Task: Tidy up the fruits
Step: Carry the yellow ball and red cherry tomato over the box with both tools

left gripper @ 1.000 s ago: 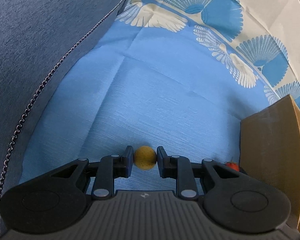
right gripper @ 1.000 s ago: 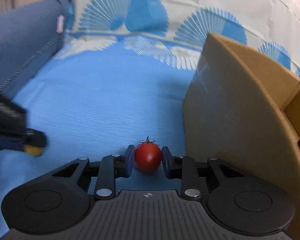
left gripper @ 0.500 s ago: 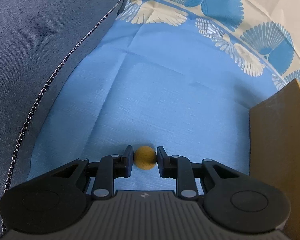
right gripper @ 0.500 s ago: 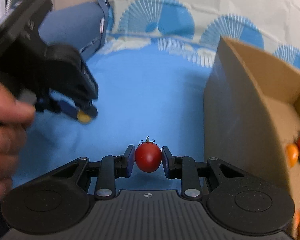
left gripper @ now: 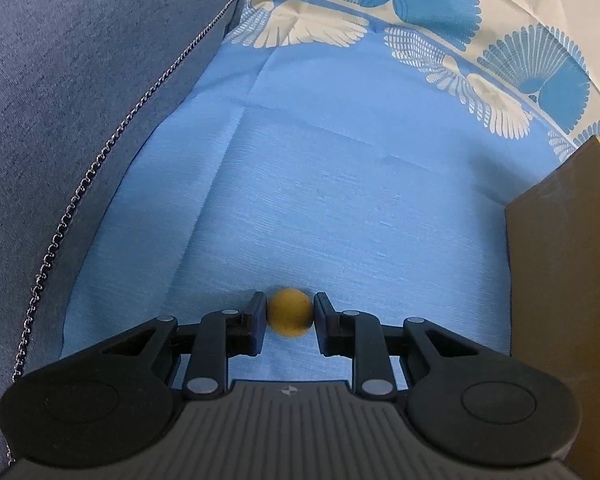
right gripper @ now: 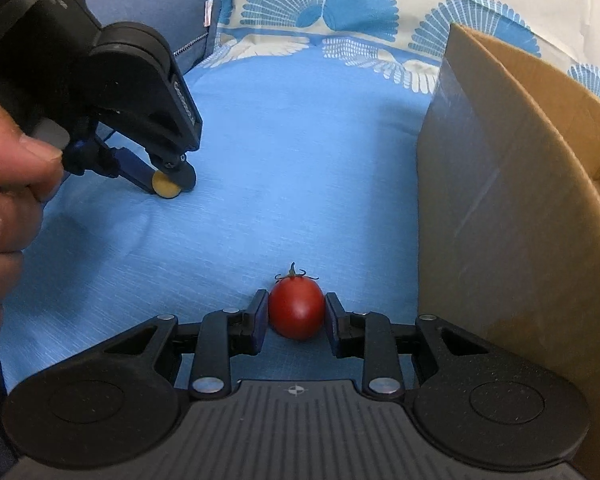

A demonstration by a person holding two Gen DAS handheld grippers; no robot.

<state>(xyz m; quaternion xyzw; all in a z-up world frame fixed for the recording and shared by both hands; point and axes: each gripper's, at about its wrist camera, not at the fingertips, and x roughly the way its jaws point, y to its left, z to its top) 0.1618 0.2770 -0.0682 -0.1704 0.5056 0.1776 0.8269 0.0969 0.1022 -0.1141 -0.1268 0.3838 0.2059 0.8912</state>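
Observation:
A small yellow round fruit sits between the pads of my left gripper, which is shut on it above the blue cloth. In the right wrist view the same left gripper shows at upper left, a hand holding it, the yellow fruit pinched at its tips. My right gripper is shut on a red cherry tomato with a green stem, just left of the cardboard box.
The cardboard box stands at the right, its tall brown wall close to both grippers. A blue denim cushion with a zip chain borders the cloth on the left. Fan-patterned fabric lies at the back.
The right gripper has shifted with the tomato, so the left gripper and the hand now fill the upper left of its view. The box interior slipped out of sight. Both grips are unchanged.

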